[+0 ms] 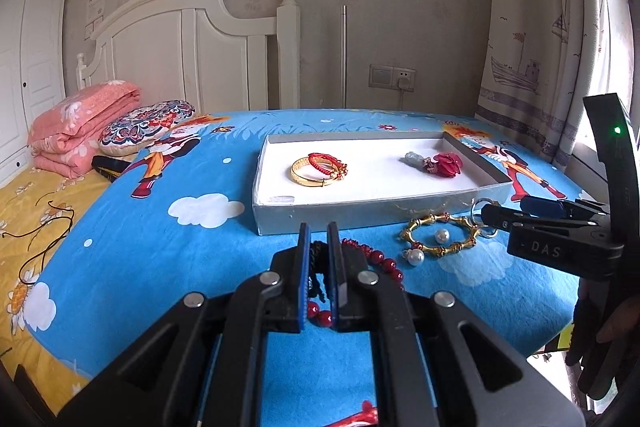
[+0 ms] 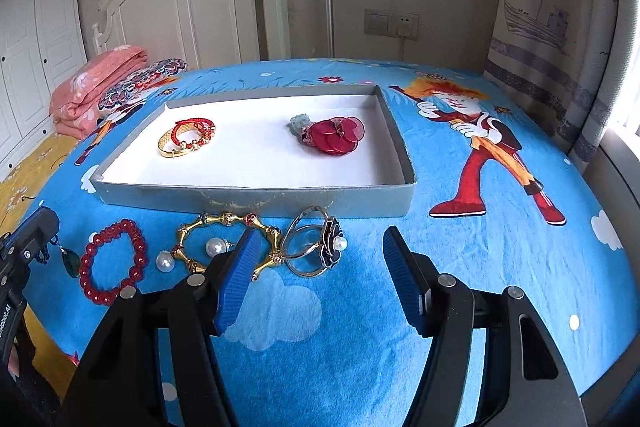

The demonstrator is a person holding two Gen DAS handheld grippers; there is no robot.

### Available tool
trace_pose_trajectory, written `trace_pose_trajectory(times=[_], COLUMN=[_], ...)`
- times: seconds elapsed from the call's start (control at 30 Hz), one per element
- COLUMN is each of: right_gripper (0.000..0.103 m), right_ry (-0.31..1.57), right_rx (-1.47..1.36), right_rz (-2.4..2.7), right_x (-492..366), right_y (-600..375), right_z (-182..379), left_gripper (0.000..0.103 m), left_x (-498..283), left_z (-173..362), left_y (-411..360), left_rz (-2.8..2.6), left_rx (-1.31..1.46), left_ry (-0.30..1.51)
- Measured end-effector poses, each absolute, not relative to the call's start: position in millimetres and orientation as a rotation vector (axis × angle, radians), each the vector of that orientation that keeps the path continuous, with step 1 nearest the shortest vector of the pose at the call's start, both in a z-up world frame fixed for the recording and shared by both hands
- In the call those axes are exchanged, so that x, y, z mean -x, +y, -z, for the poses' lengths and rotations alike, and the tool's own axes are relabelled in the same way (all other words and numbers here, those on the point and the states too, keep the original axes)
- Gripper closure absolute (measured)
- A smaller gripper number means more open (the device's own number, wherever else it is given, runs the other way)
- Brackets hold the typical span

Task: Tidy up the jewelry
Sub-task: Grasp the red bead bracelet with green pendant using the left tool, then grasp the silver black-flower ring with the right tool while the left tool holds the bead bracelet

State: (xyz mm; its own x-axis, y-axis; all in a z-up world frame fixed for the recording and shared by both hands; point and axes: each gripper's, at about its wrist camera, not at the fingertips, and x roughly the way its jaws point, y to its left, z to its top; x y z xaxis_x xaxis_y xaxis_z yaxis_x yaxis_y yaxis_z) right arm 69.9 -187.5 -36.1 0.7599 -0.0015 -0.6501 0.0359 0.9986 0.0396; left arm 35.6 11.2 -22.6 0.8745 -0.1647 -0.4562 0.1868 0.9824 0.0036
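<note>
Pinching a dark braided cord (image 1: 318,269) at lower centre, the left gripper (image 1: 319,239) is clamped; the right gripper (image 2: 320,259), fingers apart, hovers near the silver flower ring (image 2: 316,247) below the grey cardboard tray (image 2: 256,197).

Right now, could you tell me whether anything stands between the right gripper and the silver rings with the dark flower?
Nothing visible does. The right gripper is open, and the silver rings lie on the bedsheet just ahead, in the gap between its fingers. The gold bangle lies against them, partly hidden by one finger.
</note>
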Motion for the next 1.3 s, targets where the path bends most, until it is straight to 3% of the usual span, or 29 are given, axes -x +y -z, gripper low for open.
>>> trace_pose_trajectory(times=[0.07, 0.13, 1.3], right_gripper=[0.048, 0.066, 0.067], right_ry=[0.738, 0.759, 0.498], right_rx=[-0.054, -0.067, 0.012], right_rz=[0.036, 0.033, 0.005], right_x=[-78.9, -83.9, -1.1], right_y=[-188.0, -189.2, -166.6], right_z=[40.3, 45.0, 18.2], left_gripper=[0.095, 0.095, 0.095], left_x=[-35.0, -34.5, -27.0], left_z=[23.1, 23.9, 22.3], left_y=[11.5, 11.9, -1.2], left_rz=[0.184, 0.185, 0.154], left_rx=[-0.05, -0.051, -0.066], left_ry=[0.472, 0.473, 0.477])
